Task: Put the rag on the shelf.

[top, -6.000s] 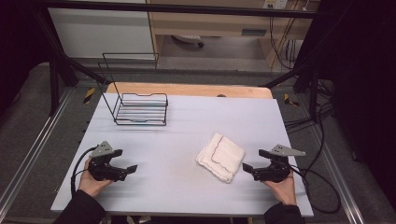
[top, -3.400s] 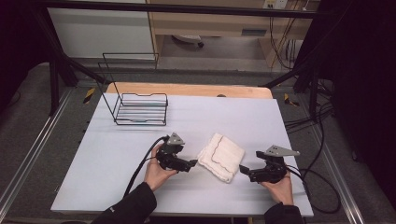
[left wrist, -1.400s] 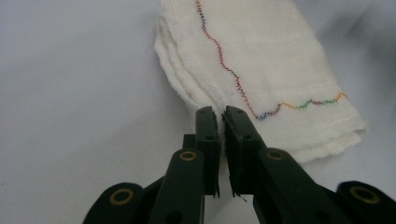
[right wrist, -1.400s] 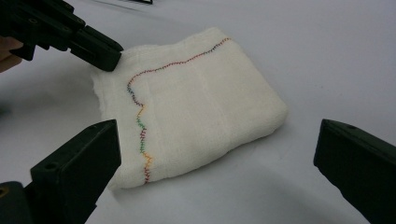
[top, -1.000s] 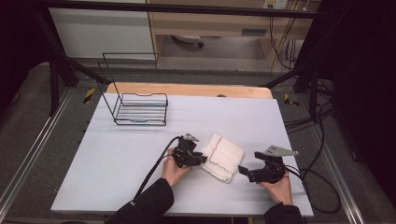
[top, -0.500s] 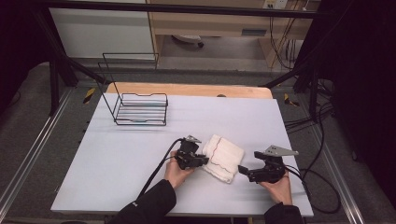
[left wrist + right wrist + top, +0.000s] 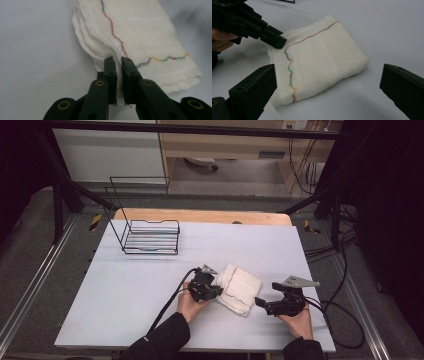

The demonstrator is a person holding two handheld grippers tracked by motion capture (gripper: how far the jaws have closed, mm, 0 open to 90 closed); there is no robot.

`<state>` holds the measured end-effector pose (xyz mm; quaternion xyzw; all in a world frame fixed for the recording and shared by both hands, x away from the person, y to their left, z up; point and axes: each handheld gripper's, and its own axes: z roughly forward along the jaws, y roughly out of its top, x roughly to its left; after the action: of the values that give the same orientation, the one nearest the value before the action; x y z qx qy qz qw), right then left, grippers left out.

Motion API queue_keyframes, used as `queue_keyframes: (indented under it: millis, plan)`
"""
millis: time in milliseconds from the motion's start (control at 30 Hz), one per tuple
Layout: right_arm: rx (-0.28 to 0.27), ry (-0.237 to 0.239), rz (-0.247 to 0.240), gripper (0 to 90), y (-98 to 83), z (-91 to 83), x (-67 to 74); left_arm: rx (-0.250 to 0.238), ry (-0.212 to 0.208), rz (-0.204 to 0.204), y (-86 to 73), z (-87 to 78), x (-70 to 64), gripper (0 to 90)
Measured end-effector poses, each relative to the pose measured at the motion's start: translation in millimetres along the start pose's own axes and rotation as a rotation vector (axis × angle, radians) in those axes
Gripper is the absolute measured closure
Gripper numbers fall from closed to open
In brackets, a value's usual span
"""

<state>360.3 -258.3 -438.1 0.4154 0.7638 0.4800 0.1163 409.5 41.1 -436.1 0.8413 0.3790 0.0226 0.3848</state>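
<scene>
The left gripper [image 7: 216, 291] sits at the near left corner of the folded towel [image 7: 239, 288], its jaws drawn in to a narrow slit with a fold of the towel's edge pinched between them. In the left gripper view the two black jaws [image 7: 119, 75] rise side by side, almost touching, and the white cloth [image 7: 140, 37] bunches up just where they meet. A wavy line of coloured stitching [image 7: 113, 31] runs across the top layer of the towel and bends close to the jaw tips. The person's left hand [image 7: 189, 301] wraps the gripper body from below, with a dark sleeve [image 7: 159, 342] behind it, and a black cable [image 7: 167, 302] trails from the gripper back toward the near edge of the table.

The right gripper [image 7: 261, 303] rests just beside the towel's right side, apart from it, with its jaws spread wide. In the right gripper view its two jaws stand far out at the lower corners, and the towel [image 7: 322, 58] lies flat on the table between and beyond them, touched by neither. That view also shows the left gripper [image 7: 274, 38] pressed against the towel's far left corner. The right hand [image 7: 298, 320] holds the right gripper from below, and a grey plate [image 7: 296, 282] sits on top of it.

The towel lies on the white table [image 7: 125, 285], toward its near right part. A black wire rack [image 7: 150, 237] stands well apart from the towel, beyond it and to the left.
</scene>
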Motion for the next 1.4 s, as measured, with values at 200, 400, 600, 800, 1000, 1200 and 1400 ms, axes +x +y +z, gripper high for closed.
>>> queue_keyframes:
  millis: [200,400,600,800,1000,1200,1400]
  plan:
    - [-0.003,0.003,0.006,1.6,0.2,-0.4,0.4,0.007,0.008,0.046,2.7,-14.1,-3.5,83.2]
    - [0.001,0.003,-0.002,1.6,0.5,0.5,1.0,-0.018,-0.060,0.012,-1.1,-3.4,1.4,81.5]
    - [0.003,0.003,-0.005,1.6,0.5,0.3,0.7,-0.034,-0.029,-0.001,-5.2,2.2,3.0,71.5]
    - [-0.002,0.004,0.001,1.6,0.9,-0.2,0.9,-0.034,0.001,-0.033,-10.6,7.6,4.7,66.4]
    - [-0.001,0.004,-0.001,1.6,0.9,0.5,0.6,-0.021,-0.010,-0.056,-9.4,9.8,2.3,73.2]
    - [0.001,0.006,0.000,1.7,0.8,1.1,0.9,0.009,-0.012,-0.052,-5.5,10.6,1.6,81.2]
    - [0.002,0.010,0.001,1.7,0.6,0.8,1.1,0.005,-0.024,-0.032,-4.4,5.7,1.8,83.0]
